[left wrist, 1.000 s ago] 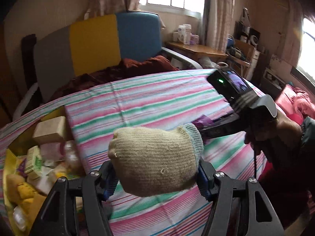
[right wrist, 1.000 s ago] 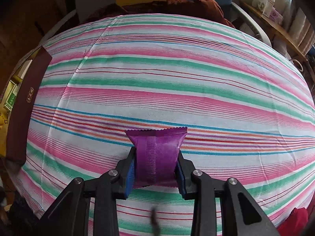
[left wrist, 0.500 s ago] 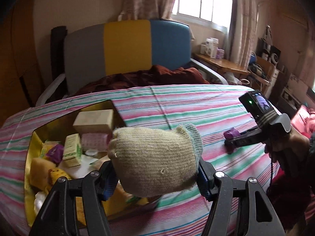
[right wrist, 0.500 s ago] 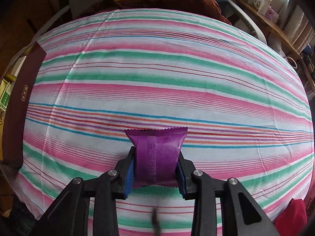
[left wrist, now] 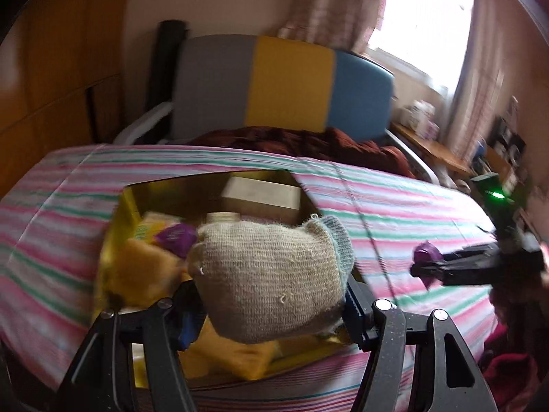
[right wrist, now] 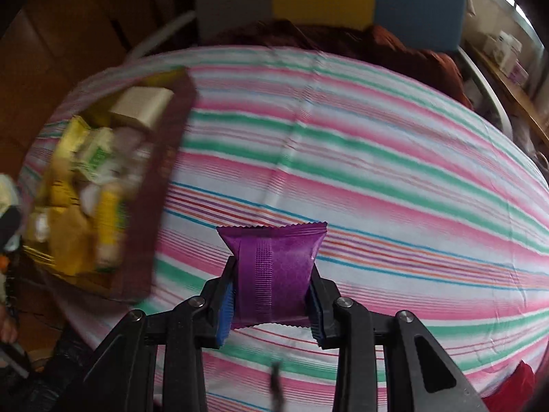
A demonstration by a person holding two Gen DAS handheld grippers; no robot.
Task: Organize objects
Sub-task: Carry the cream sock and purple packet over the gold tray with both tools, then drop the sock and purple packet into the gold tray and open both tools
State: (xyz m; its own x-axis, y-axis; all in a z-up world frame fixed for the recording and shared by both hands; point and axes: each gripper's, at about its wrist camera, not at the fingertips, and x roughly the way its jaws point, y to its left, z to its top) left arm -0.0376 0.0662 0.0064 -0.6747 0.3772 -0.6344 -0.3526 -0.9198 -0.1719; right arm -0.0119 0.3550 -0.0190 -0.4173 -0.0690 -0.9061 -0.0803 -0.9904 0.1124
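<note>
My left gripper point(left wrist: 271, 305) is shut on a beige knitted glove point(left wrist: 271, 274), bunched into a ball, and hangs over the near part of an open box point(left wrist: 127, 202) with gold inner walls. Inside lie a purple packet point(left wrist: 175, 237), a beige carton point(left wrist: 260, 195) and yellow items. My right gripper point(right wrist: 271, 295) is shut on a purple snack packet point(right wrist: 271, 267) above the striped cloth. From the left wrist view that gripper point(left wrist: 425, 264) shows at the right, over the cloth, apart from the box. The box point(right wrist: 161, 171) sits left in the right wrist view, blurred.
A pink, green and white striped cloth point(right wrist: 377, 158) covers the table. Behind it stand a grey, yellow and blue chair back point(left wrist: 284, 86) and a dark red blanket point(left wrist: 308, 140). A wooden shelf with small boxes point(left wrist: 422, 120) is at the far right under a window.
My left gripper has swung left with the glove, from over the cloth to over the box. The right gripper has also shifted left with the packet, bringing the box into its view.
</note>
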